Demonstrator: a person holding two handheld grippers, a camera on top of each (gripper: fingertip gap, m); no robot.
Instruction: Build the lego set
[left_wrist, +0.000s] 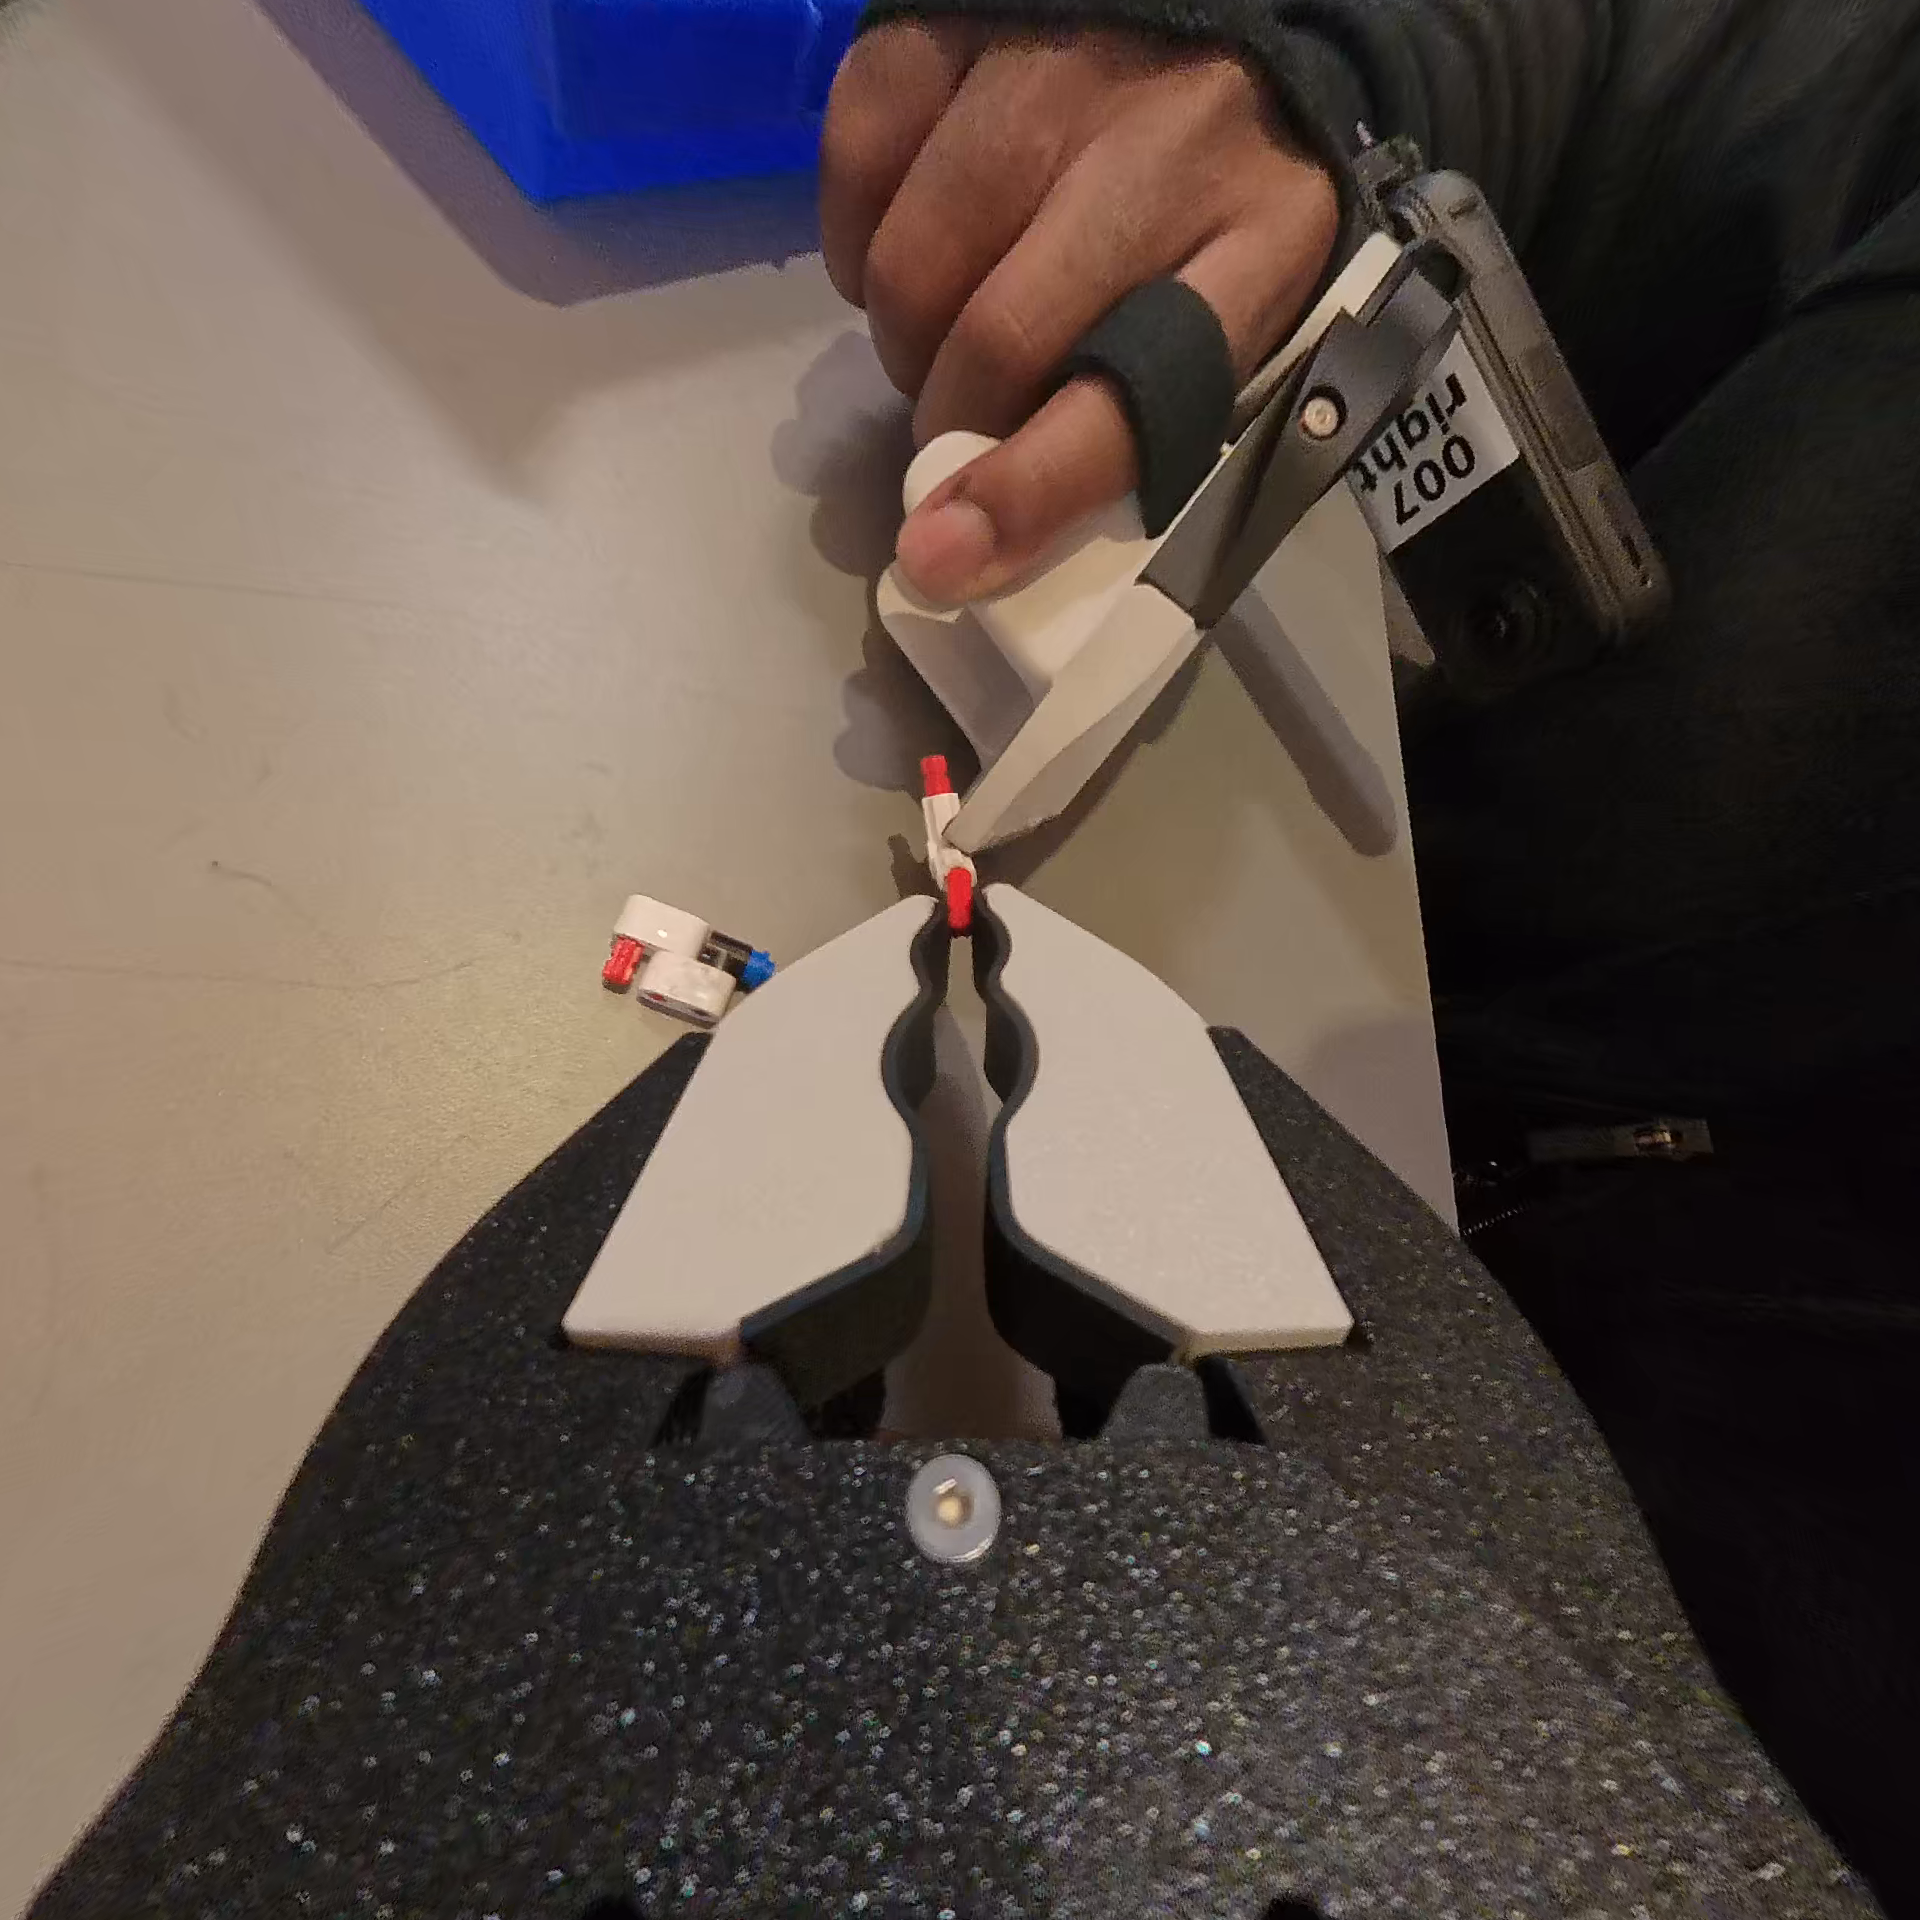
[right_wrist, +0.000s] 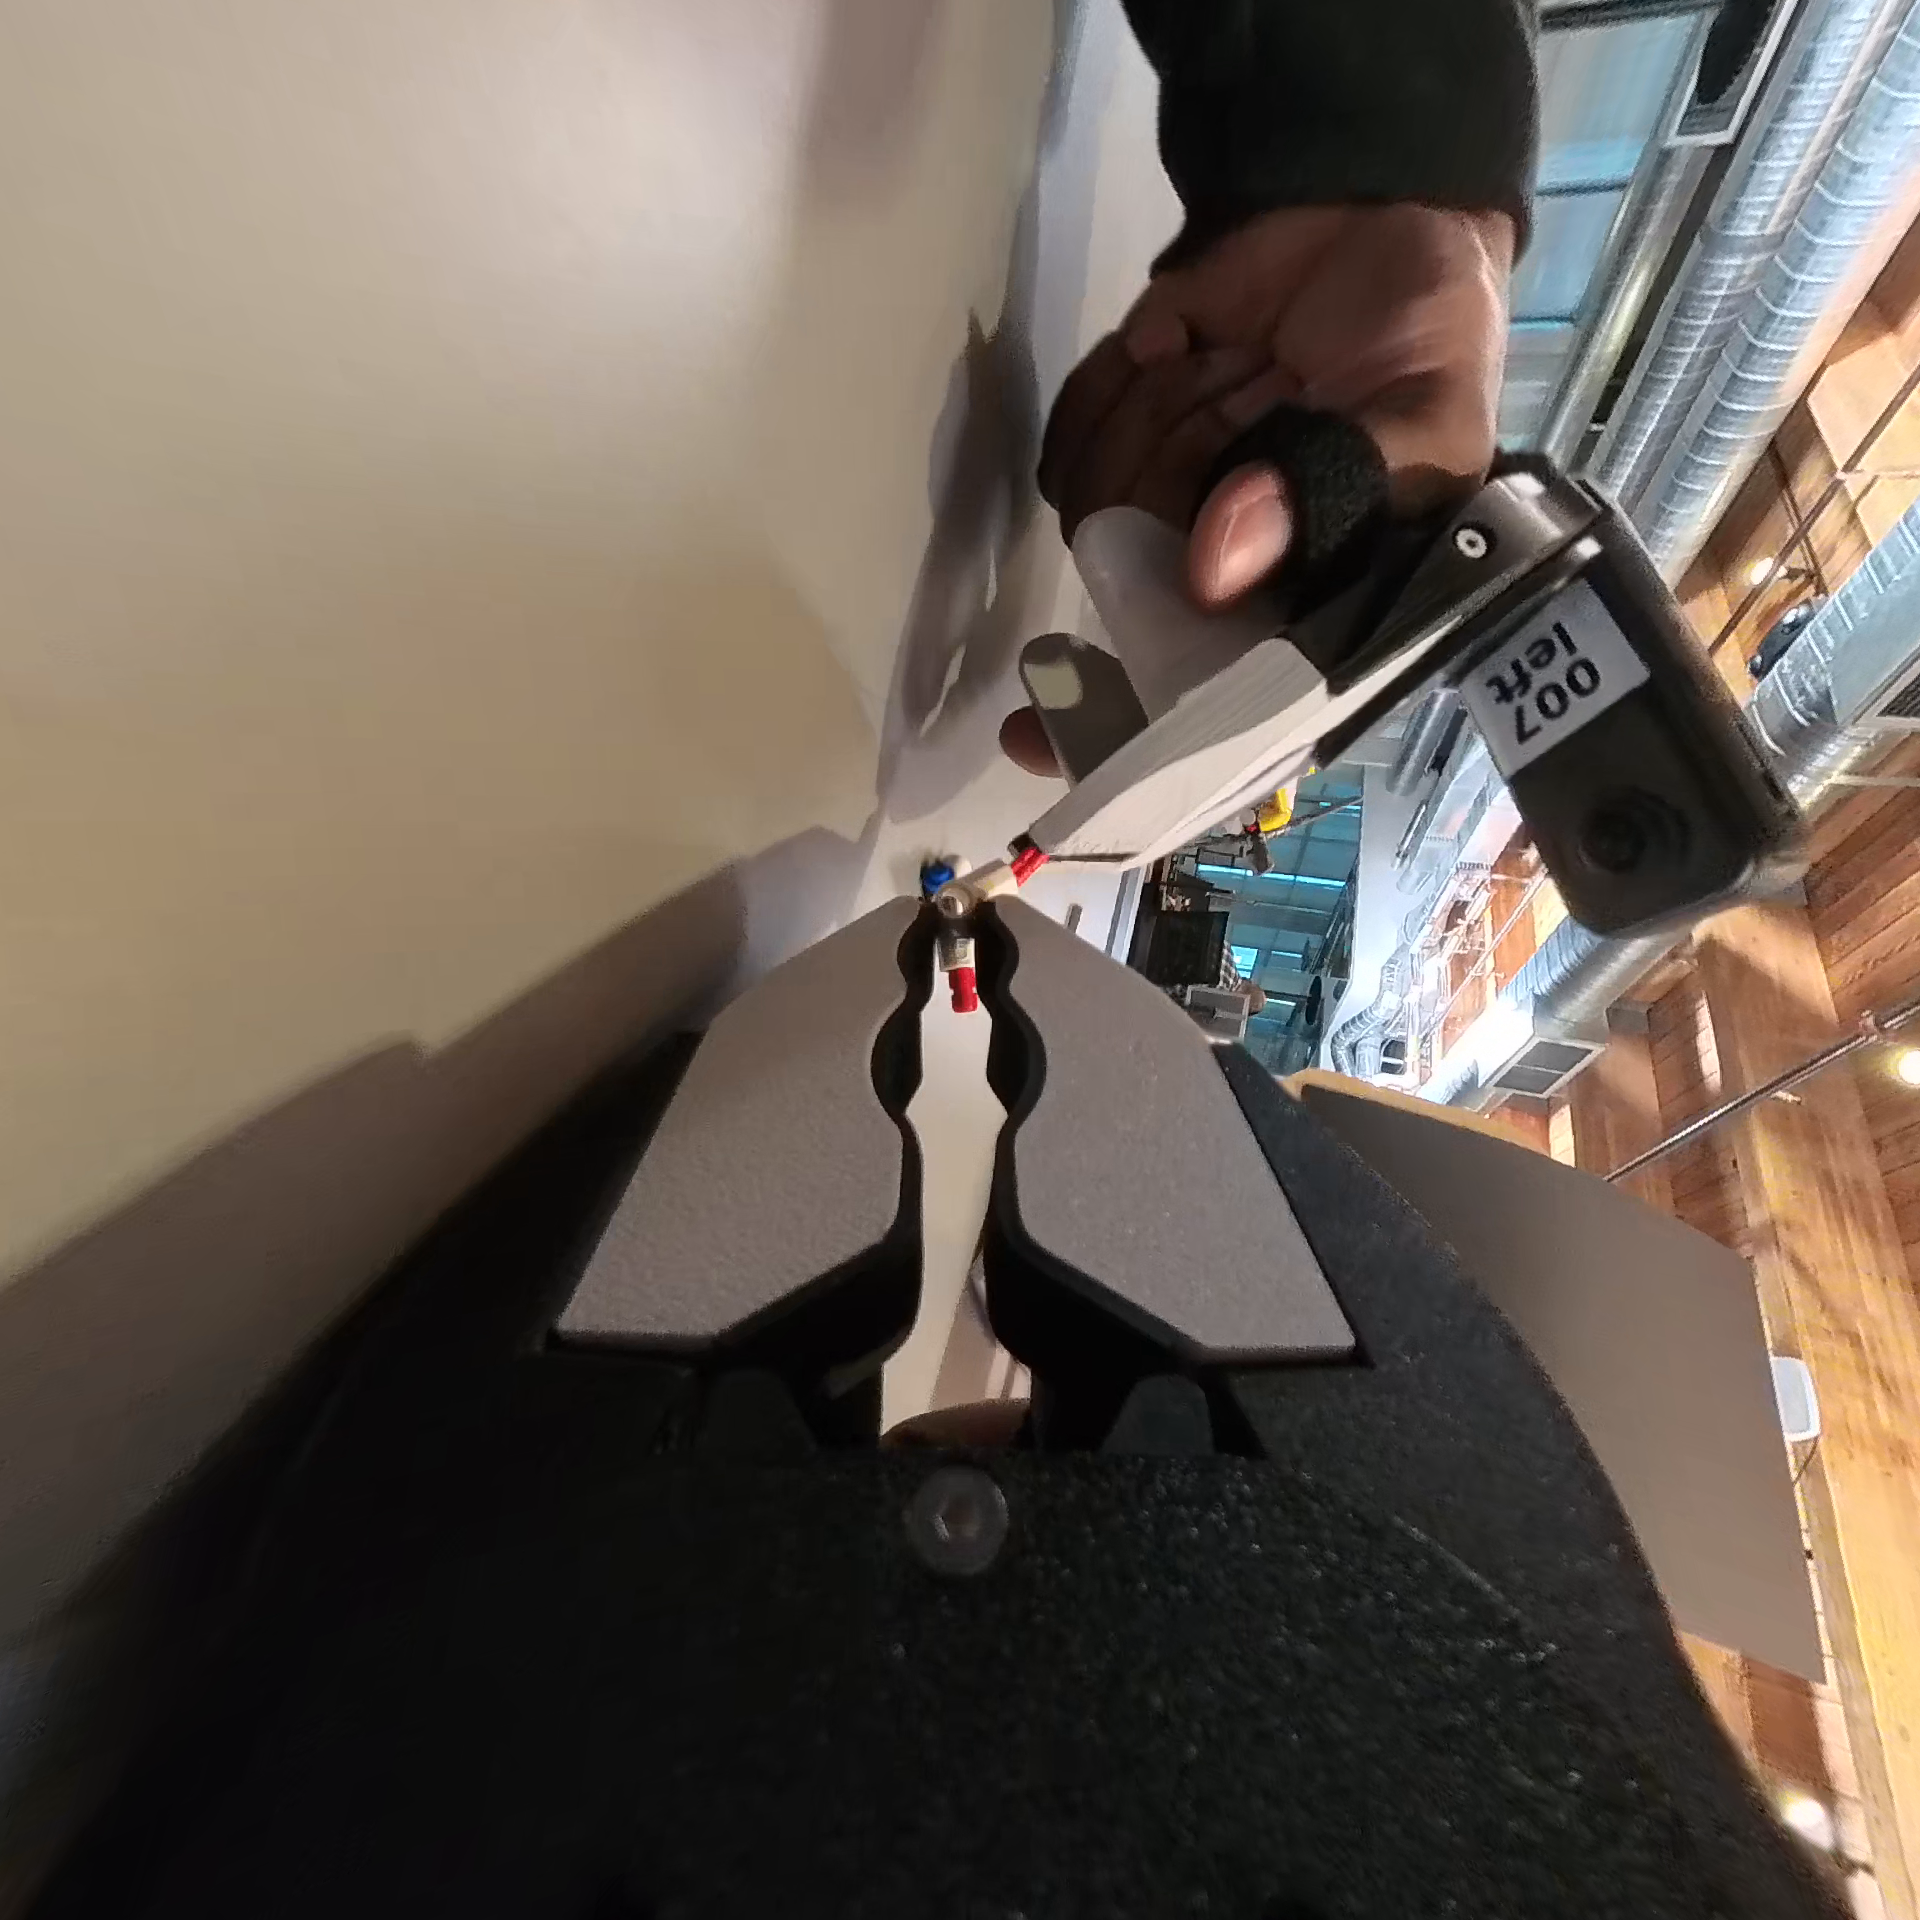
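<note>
My left jaws (left_wrist: 958, 914) were clenched on the red pin (left_wrist: 957, 900) at the near end of a small white connector (left_wrist: 940, 831), whose long axis ran toward 12 o'clock; my right jaws (right_wrist: 956, 914) gripped its white middle, above the surface (left_wrist: 312, 675).

My left gripper (left_wrist: 957, 914) is pinched nearly closed on the red pin of a small white connector piece (left_wrist: 940, 831). My right gripper (right_wrist: 951, 920) clamps that piece's white body, angled down steeply against the left's tips. Both hands (left_wrist: 1039, 312) grip the handles.
</note>
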